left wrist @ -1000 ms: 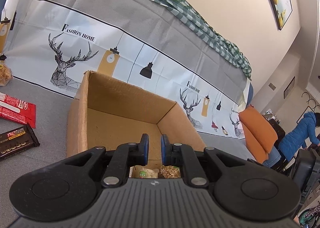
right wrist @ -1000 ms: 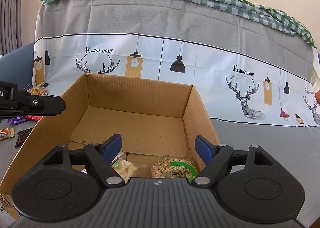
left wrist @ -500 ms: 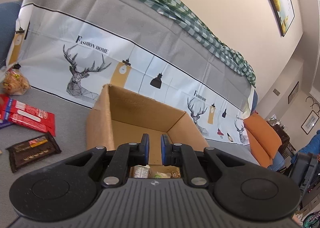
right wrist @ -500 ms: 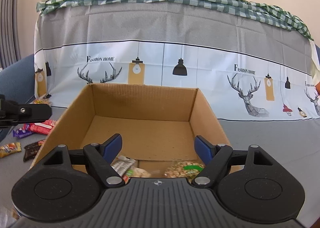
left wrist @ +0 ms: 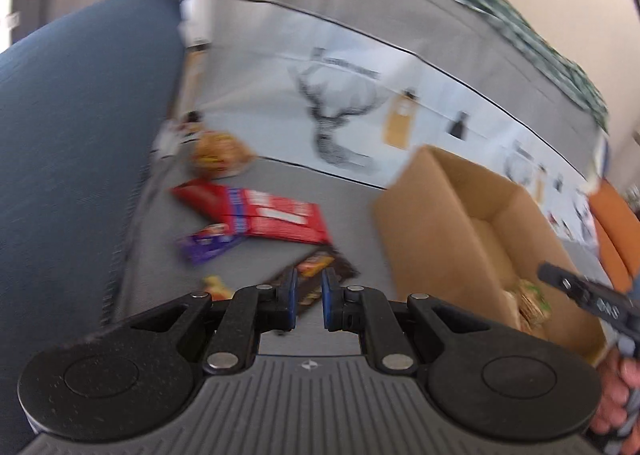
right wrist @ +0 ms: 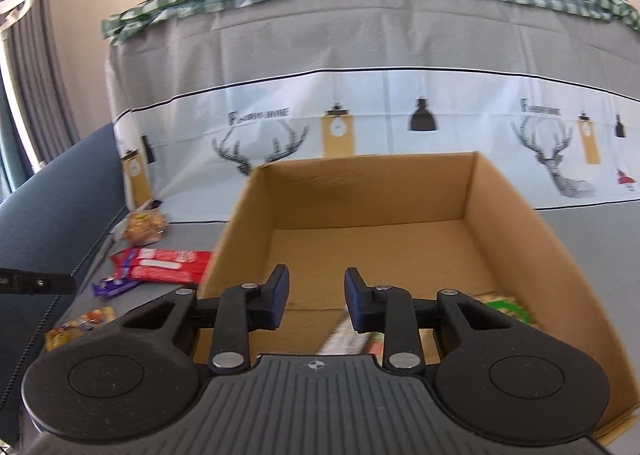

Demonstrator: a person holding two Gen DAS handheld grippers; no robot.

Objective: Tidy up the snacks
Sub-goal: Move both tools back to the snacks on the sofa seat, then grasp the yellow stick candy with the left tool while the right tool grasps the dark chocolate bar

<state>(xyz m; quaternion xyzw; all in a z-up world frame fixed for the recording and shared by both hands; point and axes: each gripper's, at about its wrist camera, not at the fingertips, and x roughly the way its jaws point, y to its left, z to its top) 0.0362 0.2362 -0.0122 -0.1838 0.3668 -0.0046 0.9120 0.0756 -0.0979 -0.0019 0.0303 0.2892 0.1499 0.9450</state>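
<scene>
An open cardboard box (right wrist: 384, 223) sits on the grey tabletop (right wrist: 592, 231), in front of a hanging cloth printed with deer heads and lamps (right wrist: 400, 111). Most of the box floor is bare. At its near end lie a few snacks: a clear bag of nut-like pieces with a green ring on its label (right wrist: 508, 309) in the right corner, and a blurred striped wrapper (right wrist: 344, 335) beside it, partly hidden behind the right claw (right wrist: 314, 297). That claw hangs over the near part of the box; its jaws are closing, with a clear gap between the blue pads and nothing between them.

The left claw (left wrist: 307, 297) is beyond the box's left wall, over the loose snacks on the tabletop. Its pads stand nearly together with only a narrow slit, and nothing is pinched. Just ahead of its tips lies a dark chocolate-bar wrapper (left wrist: 320, 265). Farther off are a red packet (left wrist: 272, 215), a purple wrapper (left wrist: 208, 243) touching the red packet's near edge, a small yellow-orange wrapper (left wrist: 216, 287) close to the claw, and a clear bag of golden snacks (left wrist: 220, 155) near the cloth. The left view is motion-blurred, so no labels can be read. A dark blue padded surface (left wrist: 72, 159) borders the tabletop on the left.
</scene>
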